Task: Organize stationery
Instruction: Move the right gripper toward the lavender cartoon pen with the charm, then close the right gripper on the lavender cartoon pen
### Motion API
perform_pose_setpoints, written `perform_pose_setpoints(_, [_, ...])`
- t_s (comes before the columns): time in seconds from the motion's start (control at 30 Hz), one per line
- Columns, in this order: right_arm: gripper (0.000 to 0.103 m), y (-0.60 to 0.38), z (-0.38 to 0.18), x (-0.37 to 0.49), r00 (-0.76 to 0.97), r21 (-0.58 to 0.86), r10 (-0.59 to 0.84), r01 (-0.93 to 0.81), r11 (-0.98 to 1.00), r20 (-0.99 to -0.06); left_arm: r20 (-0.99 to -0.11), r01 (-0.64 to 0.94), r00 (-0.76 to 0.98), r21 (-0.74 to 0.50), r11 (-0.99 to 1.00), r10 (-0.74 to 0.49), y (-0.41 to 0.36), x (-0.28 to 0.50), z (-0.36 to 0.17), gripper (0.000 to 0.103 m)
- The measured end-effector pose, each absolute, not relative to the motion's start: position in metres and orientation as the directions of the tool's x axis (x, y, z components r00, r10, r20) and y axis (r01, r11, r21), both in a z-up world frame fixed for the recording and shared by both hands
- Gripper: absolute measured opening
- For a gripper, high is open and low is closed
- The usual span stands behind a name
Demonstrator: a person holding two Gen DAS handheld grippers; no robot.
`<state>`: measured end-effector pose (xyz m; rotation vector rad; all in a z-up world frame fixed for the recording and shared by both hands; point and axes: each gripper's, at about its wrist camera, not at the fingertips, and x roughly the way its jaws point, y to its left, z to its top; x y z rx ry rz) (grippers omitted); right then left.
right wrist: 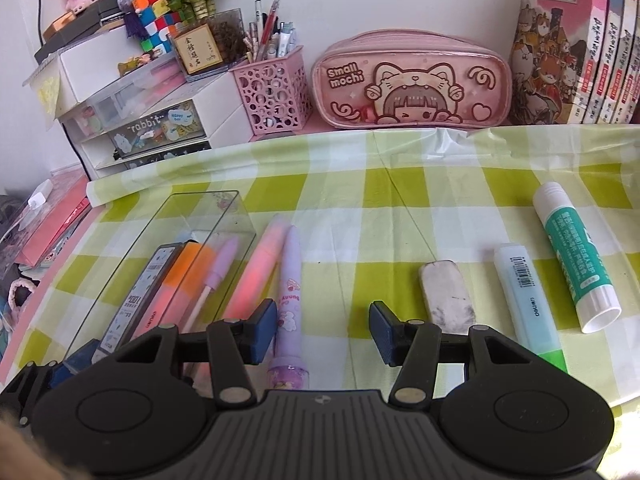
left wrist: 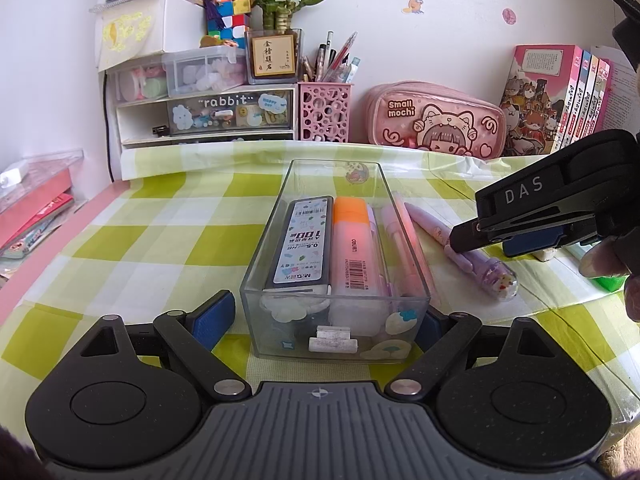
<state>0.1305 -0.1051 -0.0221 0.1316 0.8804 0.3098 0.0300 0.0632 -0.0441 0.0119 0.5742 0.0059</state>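
Checked cloth [right wrist: 360, 208]. My left gripper [left wrist: 324, 320] straddles the clear box [left wrist: 336, 264], wide; right gripper [right wrist: 324, 328] wide over purple pen [right wrist: 290, 280] beside box: centre before closing.

I see a tablecloth [right wrist: 360, 208] checked in lime green and white, with a clear box [left wrist: 336, 280] holding an orange highlighter [left wrist: 352, 236]. At my 12 o'clock sits a pink pencil case [right wrist: 412, 84]; at 2 o'clock, a green-and-white glue stick [right wrist: 572, 252]. My grippers' pads [right wrist: 264, 330] are blue.
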Motion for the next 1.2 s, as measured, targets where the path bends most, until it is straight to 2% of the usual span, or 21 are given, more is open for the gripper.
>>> perform_pose_setpoints(0.3, [0.048,-0.103,-0.022,0.131,0.596,0.232,0.319,-0.221,0.947,-0.737,-0.543,-0.002,0.840,0.013,1.000,0.009,0.063,0.030,-0.044,0.087])
perform_pose_setpoints(0.53, [0.047,-0.085,-0.025,0.127,0.615,0.156,0.291,-0.264,0.952,-0.733,-0.543,-0.002,0.840,0.013,1.000,0.009,0.063,0.029,-0.044,0.087])
perform_pose_setpoints(0.9, [0.021,-0.085,-0.026,0.127,0.636,0.107,0.252,-0.257,0.960,-0.729,-0.542,-0.002,0.840,0.013,1.000,0.008,0.064,0.029,-0.044,0.087])
perform_pose_setpoints(1.2, [0.013,-0.095,-0.025,0.130,0.625,0.170,0.273,-0.222,0.960,-0.731,-0.542,-0.002,0.840,0.013,1.000,0.008,0.063,0.029,-0.044,0.087])
